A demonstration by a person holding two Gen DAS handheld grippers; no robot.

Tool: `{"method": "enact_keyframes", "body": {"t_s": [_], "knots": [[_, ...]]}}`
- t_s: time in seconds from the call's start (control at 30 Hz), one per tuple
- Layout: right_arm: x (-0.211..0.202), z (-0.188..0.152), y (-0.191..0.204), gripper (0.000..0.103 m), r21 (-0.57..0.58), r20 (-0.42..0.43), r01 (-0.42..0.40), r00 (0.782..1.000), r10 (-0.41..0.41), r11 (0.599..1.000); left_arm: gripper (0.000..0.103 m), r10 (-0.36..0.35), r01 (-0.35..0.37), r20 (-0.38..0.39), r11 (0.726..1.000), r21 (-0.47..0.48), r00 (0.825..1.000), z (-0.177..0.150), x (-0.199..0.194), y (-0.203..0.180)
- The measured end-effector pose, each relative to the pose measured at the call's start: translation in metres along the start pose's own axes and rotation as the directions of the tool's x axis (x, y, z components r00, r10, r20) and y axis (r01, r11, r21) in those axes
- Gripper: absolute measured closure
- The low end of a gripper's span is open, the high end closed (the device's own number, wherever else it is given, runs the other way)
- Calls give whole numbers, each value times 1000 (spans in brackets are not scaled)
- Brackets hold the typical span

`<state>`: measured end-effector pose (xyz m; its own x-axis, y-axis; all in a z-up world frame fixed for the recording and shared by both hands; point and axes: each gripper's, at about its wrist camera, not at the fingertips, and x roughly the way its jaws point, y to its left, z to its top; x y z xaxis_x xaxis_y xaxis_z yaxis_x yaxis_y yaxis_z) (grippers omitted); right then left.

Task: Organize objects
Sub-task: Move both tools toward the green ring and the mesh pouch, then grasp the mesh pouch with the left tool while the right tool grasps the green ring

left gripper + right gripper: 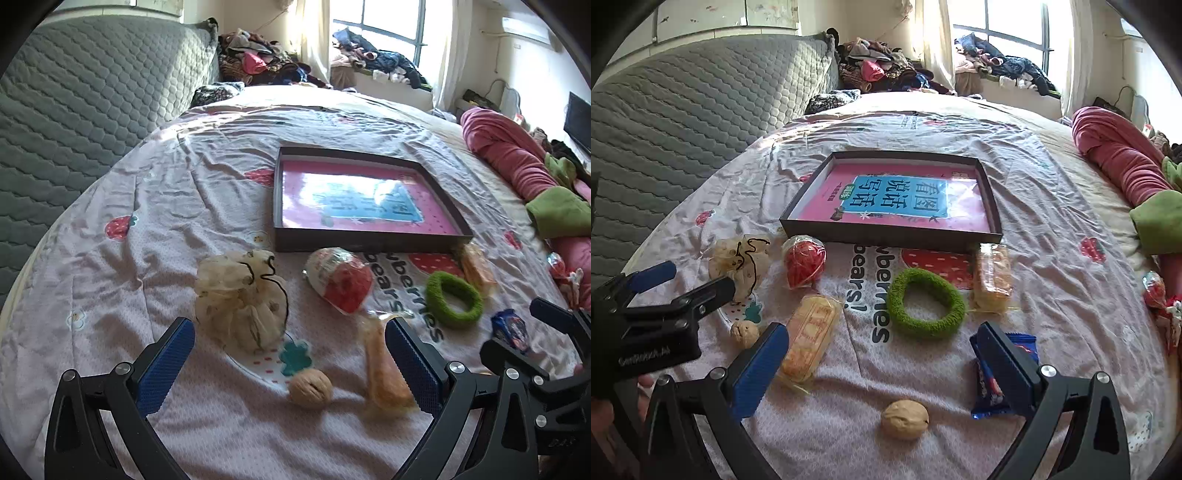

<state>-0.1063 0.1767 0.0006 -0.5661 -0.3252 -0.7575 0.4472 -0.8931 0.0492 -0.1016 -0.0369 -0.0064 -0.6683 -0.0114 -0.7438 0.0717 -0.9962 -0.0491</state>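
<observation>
A dark shallow box (pixel 812 230) holding a pink book lies on the bedspread. In front of it are a mesh pouch (pixel 240 299), a red wrapped ball (pixel 341 280), a green knitted ring (pixel 925 302), two wrapped cakes (pixel 810 336) (pixel 993 277), a blue snack packet (pixel 988 384) and two walnuts (pixel 905 419) (pixel 744 333). My left gripper (pixel 290 354) is open, low over one walnut (pixel 310 387), with a cake (pixel 386 362) against its right finger. My right gripper (pixel 882 354) is open over the other walnut, its right finger touching the blue packet.
A grey quilted headboard (pixel 74 110) rises on the left. Pink and green bedding (pixel 1126 166) is piled along the right edge, with a red candy wrapper (pixel 1156 291) beside it. Clothes are heaped by the window (pixel 388 59) behind the bed.
</observation>
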Motion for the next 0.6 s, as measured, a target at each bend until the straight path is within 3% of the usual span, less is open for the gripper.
{"method": "enact_keyframes", "body": {"t_s": [0.6], "knots": [[55, 14, -8, 14, -11, -98, 22, 995, -23, 1000, 1, 43, -42, -56, 999, 14, 998, 17, 65, 7]]}}
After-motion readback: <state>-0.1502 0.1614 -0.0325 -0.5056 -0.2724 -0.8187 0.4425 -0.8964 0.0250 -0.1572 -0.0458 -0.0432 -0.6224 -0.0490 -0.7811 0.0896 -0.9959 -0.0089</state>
